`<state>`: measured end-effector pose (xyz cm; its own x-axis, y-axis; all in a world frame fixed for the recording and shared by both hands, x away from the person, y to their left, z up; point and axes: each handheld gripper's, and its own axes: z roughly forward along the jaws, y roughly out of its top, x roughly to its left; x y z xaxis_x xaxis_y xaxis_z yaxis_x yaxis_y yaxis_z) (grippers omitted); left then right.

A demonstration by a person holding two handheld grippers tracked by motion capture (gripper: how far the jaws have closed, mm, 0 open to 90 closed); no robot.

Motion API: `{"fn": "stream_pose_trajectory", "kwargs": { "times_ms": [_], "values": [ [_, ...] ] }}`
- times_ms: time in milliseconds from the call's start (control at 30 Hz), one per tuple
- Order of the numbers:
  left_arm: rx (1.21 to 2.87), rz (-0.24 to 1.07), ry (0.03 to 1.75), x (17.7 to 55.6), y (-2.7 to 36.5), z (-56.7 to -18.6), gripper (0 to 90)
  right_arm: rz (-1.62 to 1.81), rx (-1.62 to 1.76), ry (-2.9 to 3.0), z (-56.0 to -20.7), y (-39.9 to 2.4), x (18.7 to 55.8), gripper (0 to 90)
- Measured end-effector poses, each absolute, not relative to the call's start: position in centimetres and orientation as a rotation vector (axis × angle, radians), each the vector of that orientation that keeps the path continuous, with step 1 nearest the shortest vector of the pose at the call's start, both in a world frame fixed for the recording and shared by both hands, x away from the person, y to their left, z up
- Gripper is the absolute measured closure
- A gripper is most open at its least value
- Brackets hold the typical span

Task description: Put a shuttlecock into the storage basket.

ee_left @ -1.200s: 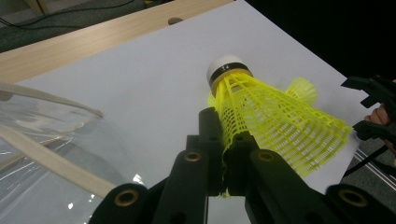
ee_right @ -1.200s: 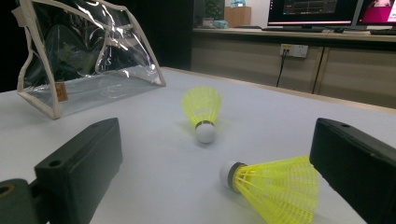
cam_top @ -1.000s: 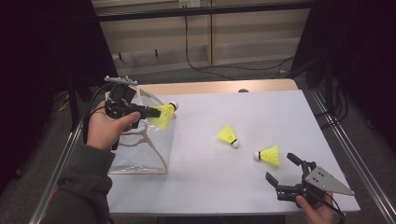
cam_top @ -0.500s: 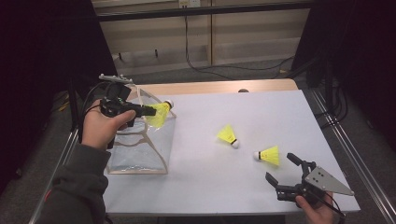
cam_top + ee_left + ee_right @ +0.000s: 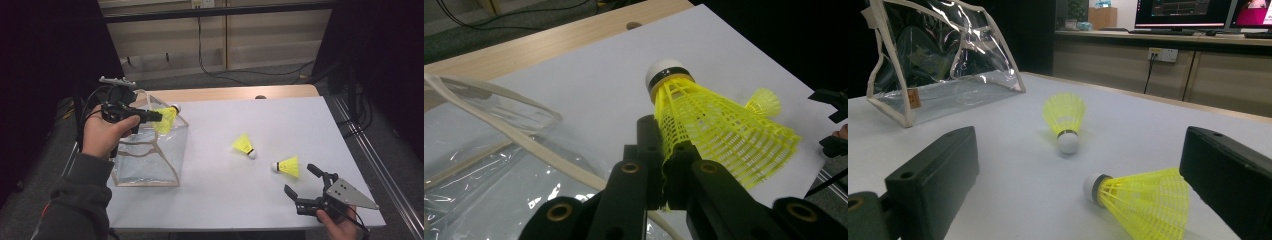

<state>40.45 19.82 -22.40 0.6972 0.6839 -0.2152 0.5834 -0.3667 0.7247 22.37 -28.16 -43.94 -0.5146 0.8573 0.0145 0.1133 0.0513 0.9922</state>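
My left gripper [image 5: 159, 117] is shut on the skirt of a yellow shuttlecock [image 5: 166, 118], held in the air over the open top of a clear plastic bag [image 5: 145, 155] with beige trim. In the left gripper view the jaws [image 5: 664, 150] pinch the mesh skirt [image 5: 714, 125], white cork pointing away. Two more yellow shuttlecocks lie on the white table: one mid-table [image 5: 243, 145], one nearer the right [image 5: 287, 166]. My right gripper [image 5: 299, 178] stands open just short of that one; its skirt [image 5: 1143, 197] lies between the jaws [image 5: 1080, 170], untouched.
The white table [image 5: 300, 120] has a wooden strip along its far edge [image 5: 235, 93]. Dark floor and cables lie beyond. The bag [image 5: 943, 60] stands at the table's left side. The mid-table shuttlecock [image 5: 1064, 117] rests skirt up in the right gripper view.
My left gripper has shifted slightly to the left with the shuttlecock, staying over the bag. The right gripper has kept still.
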Motion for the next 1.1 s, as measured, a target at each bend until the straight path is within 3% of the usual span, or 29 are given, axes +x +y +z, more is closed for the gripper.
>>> {"fn": "stream_pose_trajectory", "kwargs": {
  "times_ms": [1100],
  "values": [
    [2.050,0.187,1.041,40.9,22.7,-22.1,88.6,1.522,0.980,1.711,-43.9,-28.1,22.4,2.3]
  ]
}}
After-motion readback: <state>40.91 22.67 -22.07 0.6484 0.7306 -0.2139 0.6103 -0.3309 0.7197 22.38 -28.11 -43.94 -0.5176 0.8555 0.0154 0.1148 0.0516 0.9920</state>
